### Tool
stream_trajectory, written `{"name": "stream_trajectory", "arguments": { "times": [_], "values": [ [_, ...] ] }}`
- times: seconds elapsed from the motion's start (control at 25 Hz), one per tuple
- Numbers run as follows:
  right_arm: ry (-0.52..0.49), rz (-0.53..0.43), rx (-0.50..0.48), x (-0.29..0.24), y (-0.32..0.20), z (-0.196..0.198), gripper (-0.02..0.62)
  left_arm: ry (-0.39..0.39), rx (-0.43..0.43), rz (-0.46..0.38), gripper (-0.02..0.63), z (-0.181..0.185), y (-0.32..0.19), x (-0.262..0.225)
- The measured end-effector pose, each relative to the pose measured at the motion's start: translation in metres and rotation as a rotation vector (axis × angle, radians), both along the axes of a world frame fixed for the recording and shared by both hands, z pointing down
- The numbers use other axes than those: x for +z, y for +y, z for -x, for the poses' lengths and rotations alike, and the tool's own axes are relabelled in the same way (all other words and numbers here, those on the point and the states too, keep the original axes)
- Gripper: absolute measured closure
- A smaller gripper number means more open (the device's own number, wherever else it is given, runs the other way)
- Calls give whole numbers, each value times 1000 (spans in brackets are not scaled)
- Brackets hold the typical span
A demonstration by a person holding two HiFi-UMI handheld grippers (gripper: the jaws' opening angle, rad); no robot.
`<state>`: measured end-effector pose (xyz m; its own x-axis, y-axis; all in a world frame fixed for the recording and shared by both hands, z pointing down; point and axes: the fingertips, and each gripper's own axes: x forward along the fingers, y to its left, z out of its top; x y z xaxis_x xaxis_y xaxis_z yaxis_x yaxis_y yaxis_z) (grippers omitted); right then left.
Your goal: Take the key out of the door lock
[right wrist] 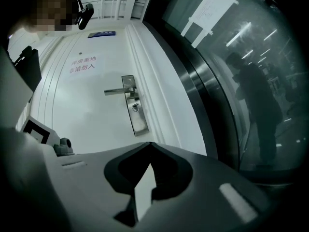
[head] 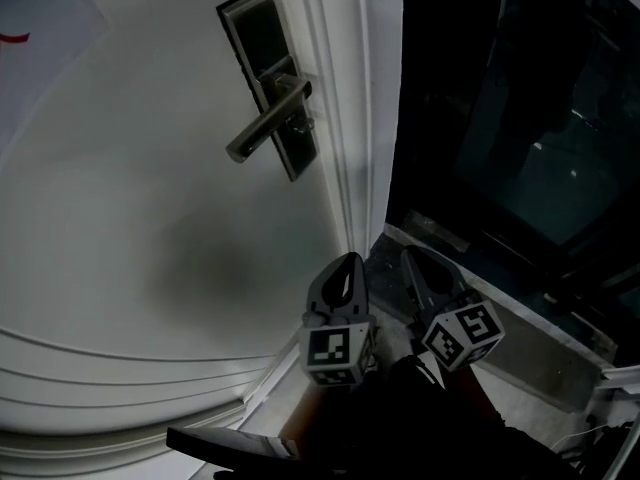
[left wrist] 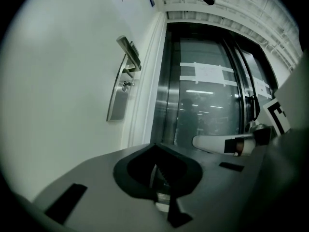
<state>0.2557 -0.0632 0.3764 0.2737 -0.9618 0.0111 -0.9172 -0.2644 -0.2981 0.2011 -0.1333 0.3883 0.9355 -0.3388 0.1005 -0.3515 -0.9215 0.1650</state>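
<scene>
A small silver key (head: 304,123) sticks out of the steel lock plate (head: 257,43) on the white door, just under the lever handle (head: 264,126). Both grippers hang low, well below the lock and near the door frame's foot. My left gripper (head: 347,261) is shut and holds nothing. My right gripper (head: 411,259) beside it is shut and empty too. The left gripper view has its closed tips (left wrist: 154,145) far from the key (left wrist: 126,85). In the right gripper view, the key (right wrist: 135,107) lies well beyond the closed tips (right wrist: 149,145).
The white door frame (head: 345,118) runs down the right of the lock. Beyond it stands dark glass panelling (head: 520,118) with a grey sill (head: 520,338) at its base. A sign with red lettering (right wrist: 83,64) is on the door above the handle.
</scene>
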Motion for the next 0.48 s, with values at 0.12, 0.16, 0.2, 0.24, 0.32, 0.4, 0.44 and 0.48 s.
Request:
{"name": "stream_trajectory", "arguments": {
  "times": [0.12,0.16,0.2,0.24,0.32,0.4,0.44,0.48],
  "values": [
    [25,25,-71,3,-17,0,595,-10,-54,8,606,3,-15,5],
    [41,31,-94,3,-23,1,594,-13,-75,9,606,4,-20,6],
    [62,34,-116,1,-29,1,594,-13,-97,11,606,6,-25,6],
    [84,38,-137,-1,-35,1,595,-12,-117,14,606,8,-30,6],
    [115,42,-182,-3,-49,-1,594,-11,-164,19,606,10,-40,7],
    [115,44,-236,-3,-63,-2,594,-4,-226,21,606,14,-51,9],
    [113,44,-267,-3,-69,-3,595,0,-260,23,606,16,-55,9],
    [116,40,-300,-5,-76,-4,595,1,-295,23,606,19,-59,7]
  ]
}}
